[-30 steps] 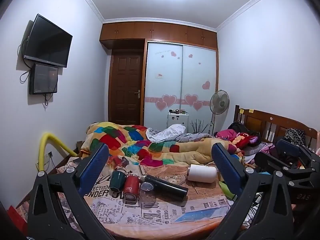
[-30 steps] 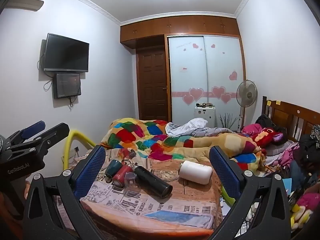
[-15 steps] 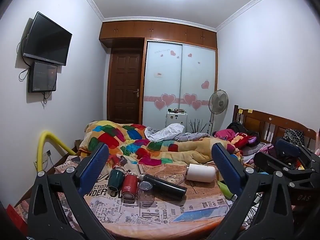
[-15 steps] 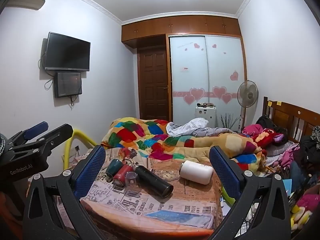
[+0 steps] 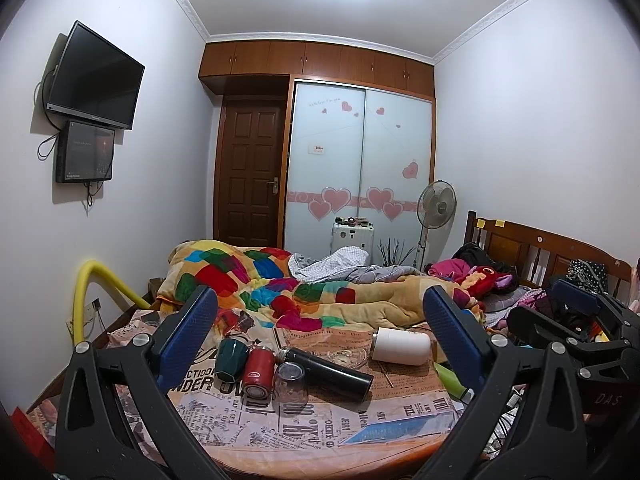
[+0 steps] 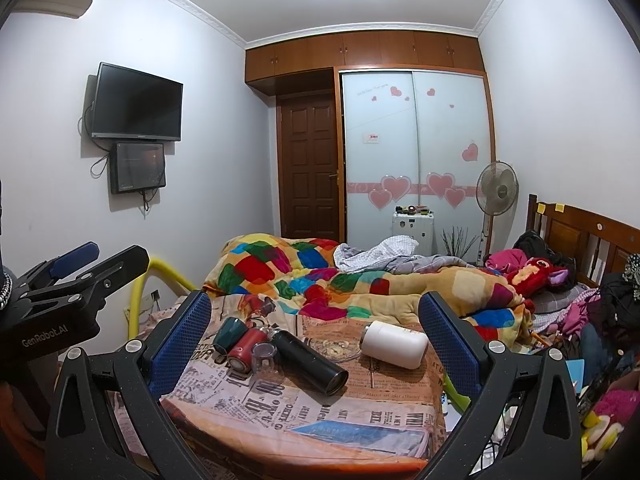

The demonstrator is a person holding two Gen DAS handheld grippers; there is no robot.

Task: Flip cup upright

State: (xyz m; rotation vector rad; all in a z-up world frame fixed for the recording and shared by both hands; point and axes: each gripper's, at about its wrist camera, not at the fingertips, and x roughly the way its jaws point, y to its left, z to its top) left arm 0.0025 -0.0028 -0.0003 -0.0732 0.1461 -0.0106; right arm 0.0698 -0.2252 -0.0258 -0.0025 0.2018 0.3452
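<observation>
Several cups and flasks lie on a newspaper-print table (image 5: 320,424): a dark green cup (image 5: 231,360) and a red cup (image 5: 258,372) lying on their sides, an upside-down clear glass (image 5: 290,384), a black flask (image 5: 326,368) and a white flask (image 5: 400,346) on their sides. They also show in the right wrist view: green cup (image 6: 229,334), red cup (image 6: 246,349), glass (image 6: 265,362), black flask (image 6: 310,360), white flask (image 6: 394,344). My left gripper (image 5: 320,334) and right gripper (image 6: 314,330) are both open, empty, held back from the table.
A bed with a colourful quilt (image 5: 304,288) lies behind the table. A glass dish (image 5: 346,357) sits between the flasks. A yellow tube (image 5: 90,292) curves at the left. Clothes and toys (image 6: 560,280) pile at the right by the wooden headboard.
Both grippers have drifted slightly; the views shift a little. Nothing on the table has moved.
</observation>
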